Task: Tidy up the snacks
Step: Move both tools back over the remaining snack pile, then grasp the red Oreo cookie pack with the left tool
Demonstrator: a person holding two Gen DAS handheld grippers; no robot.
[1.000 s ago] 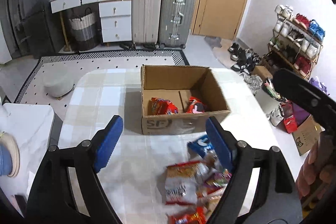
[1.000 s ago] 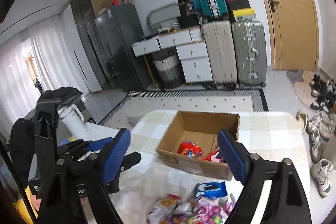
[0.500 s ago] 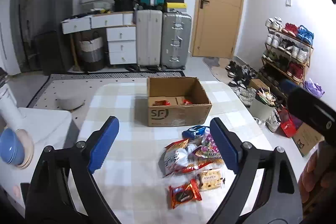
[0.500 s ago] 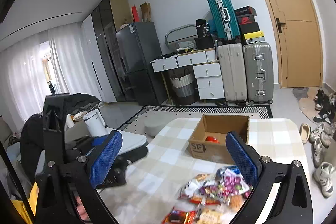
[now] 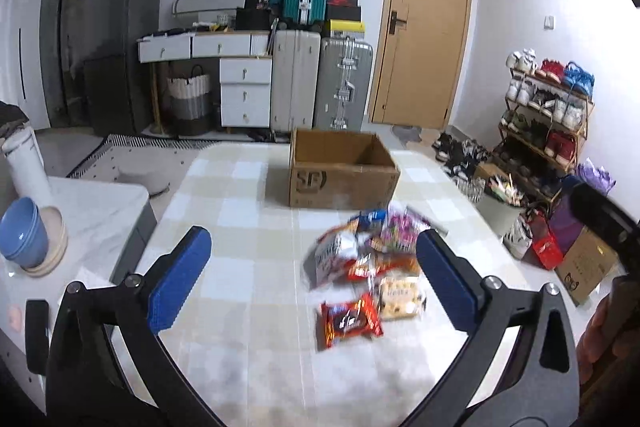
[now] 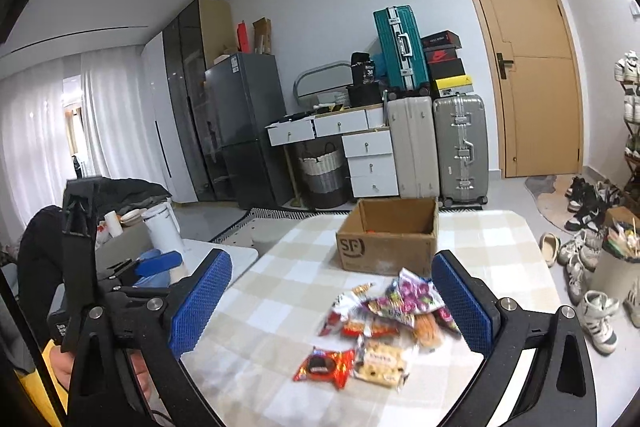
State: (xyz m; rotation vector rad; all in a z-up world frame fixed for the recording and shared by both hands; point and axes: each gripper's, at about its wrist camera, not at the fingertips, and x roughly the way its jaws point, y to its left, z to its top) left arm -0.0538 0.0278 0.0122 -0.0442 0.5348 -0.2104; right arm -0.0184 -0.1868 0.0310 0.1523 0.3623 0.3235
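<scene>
An open brown cardboard box stands at the far middle of the checked table; it also shows in the right wrist view. A pile of snack packets lies in front of it, with a red chocolate-biscuit packet and a pale cracker packet nearest me. The right wrist view shows the same pile, red packet and cracker packet. My left gripper is open and empty, held above the near table. My right gripper is open and empty, above the pile.
A white side counter with stacked blue bowls and a white kettle stands left of the table. Suitcases and drawers stand behind; a shoe rack is right.
Both grippers have pulled back and away from the box. The box looks smaller and farther, its inside is now mostly hidden, and more of the snack pile shows.
</scene>
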